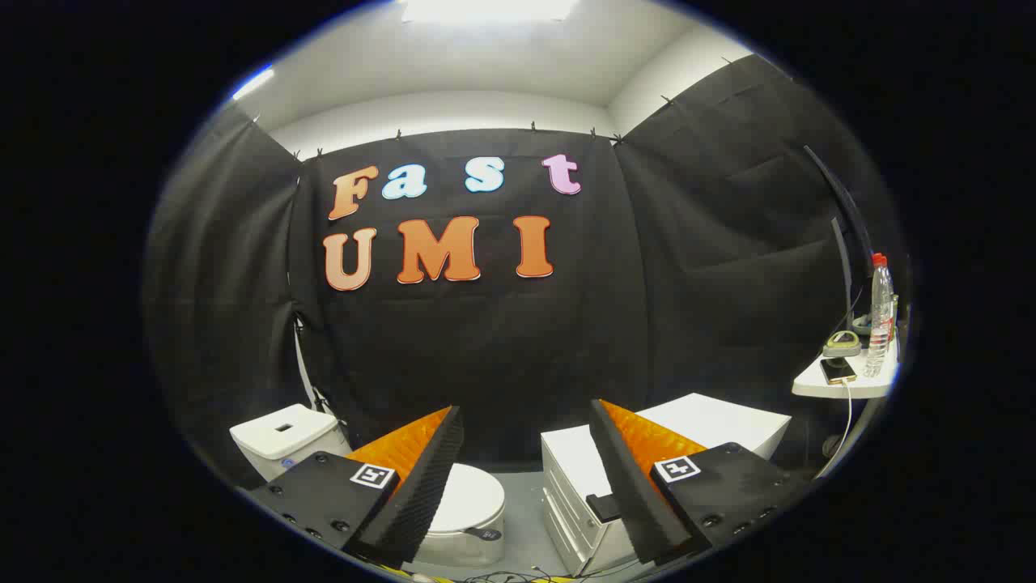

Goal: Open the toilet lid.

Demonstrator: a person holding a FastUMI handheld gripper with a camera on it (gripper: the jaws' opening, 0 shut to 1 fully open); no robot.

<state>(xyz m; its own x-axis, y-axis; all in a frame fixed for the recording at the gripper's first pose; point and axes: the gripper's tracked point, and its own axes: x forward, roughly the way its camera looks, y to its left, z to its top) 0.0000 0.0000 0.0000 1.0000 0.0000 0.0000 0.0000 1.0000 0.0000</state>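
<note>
A white toilet stands on the floor below and beyond my fingers, its lid [469, 498] lying flat and closed. Its white cistern [283, 437] sits to the left, behind my left finger. My gripper [526, 425] hangs well above the toilet with its fingers spread wide and nothing between them. The left finger [413, 478] covers part of the lid's left side.
A white drawer cabinet [571, 494] stands just right of the toilet, partly behind my right finger. On the far right a white shelf [842, 387] carries a water bottle [880, 316], a phone and a small device. Cables lie on the floor below the toilet.
</note>
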